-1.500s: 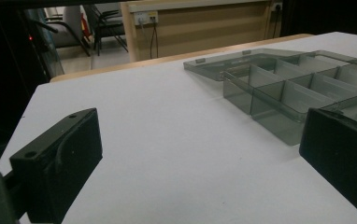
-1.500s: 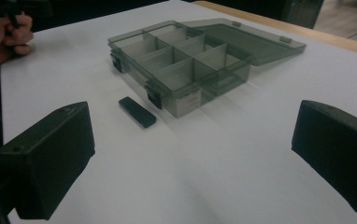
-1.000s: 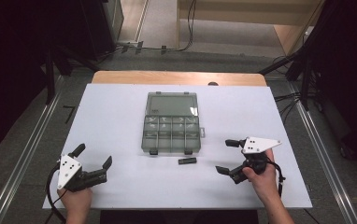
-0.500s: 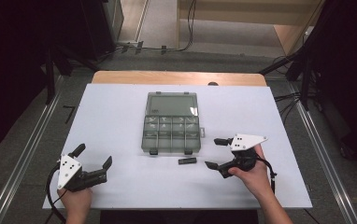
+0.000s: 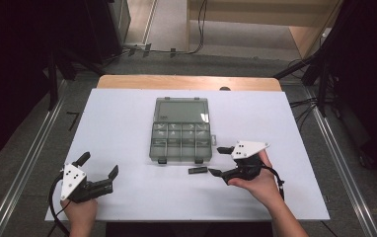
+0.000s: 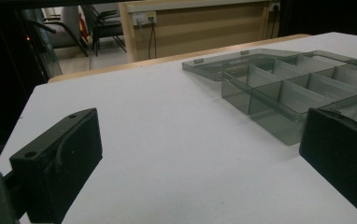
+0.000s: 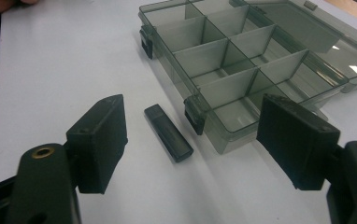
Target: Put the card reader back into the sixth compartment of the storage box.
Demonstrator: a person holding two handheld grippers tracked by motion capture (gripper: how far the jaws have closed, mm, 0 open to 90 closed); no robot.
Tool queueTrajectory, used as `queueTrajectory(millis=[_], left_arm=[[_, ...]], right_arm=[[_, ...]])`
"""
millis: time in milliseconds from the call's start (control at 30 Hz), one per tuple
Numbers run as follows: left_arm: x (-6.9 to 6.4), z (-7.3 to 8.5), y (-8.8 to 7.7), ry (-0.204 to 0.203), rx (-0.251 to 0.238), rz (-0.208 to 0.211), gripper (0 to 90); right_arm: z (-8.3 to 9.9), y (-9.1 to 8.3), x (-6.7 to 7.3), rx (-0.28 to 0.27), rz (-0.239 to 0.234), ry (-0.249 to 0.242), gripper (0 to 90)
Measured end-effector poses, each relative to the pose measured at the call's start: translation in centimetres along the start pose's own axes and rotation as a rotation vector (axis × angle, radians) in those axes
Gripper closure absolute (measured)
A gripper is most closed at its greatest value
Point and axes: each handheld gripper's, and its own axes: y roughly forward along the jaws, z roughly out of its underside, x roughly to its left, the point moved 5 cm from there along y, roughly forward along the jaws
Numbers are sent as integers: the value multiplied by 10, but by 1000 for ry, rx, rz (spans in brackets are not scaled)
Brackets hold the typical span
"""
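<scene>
Right gripper [image 5: 217,160] spread wide and empty beside the small black stick [image 5: 197,171] lying just before the open compartment box [image 5: 180,129], seemingly poised to straddle it, left gripper [image 5: 97,170] parked open, well apart.

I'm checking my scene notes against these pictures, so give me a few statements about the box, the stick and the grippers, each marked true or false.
1. The organizer box lies open, its lid flat on the table. True.
2. The black stick sits inside a compartment. False: it lies on the table just outside the box's front edge.
3. The right hand-held gripper is open, with the stick ahead between its jaws. True.
4. The left hand-held gripper is shut on the box. False: it is open, apart from the box.
5. The compartments seen in the right gripper view look empty. True.
</scene>
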Motion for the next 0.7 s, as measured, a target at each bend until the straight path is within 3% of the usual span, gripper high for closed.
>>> queueTrajectory(millis=[167, 300, 700], left_arm=[[0, 0, 0, -1, -1, 0, 0], [0, 0, 0, 1, 1, 0, 0], [0, 0, 0, 1, 0, 1, 0]], right_arm=[[-3, 7, 2, 28, -7, -20, 302], [-5, 18, 5, 83, -4, -51, 360], [-6, 37, 11, 134, -54, -93, 473]])
